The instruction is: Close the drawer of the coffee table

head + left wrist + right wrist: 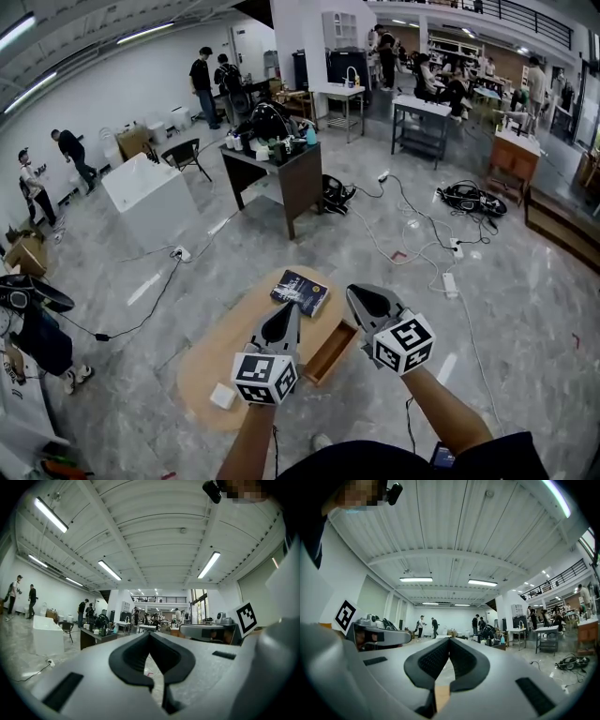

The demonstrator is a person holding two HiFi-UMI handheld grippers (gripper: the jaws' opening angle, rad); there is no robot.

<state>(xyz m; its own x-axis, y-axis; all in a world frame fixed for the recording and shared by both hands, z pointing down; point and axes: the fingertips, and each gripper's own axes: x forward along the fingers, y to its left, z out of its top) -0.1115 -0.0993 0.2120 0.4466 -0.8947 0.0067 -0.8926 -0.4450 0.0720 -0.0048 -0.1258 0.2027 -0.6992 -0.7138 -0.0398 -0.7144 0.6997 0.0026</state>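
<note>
A low oval wooden coffee table [220,352] stands just below me in the head view. Its drawer [331,352] sticks out open from the table's right side. My left gripper [292,309] hovers above the tabletop, jaws shut with nothing between them. My right gripper [353,292] hangs over the floor just beyond the open drawer, shut and holding nothing. Both point level into the room, so the left gripper view shows shut jaw tips [150,634] against the hall, and the right gripper view shows its own shut tips [450,640]. Neither gripper touches the drawer.
A dark blue book [300,292] lies at the table's far end and a small white box [222,396] at its near end. On the floor beyond are cables, a power strip [449,284], a dark desk [278,173] and a white cabinet [150,199]. Several people stand far off.
</note>
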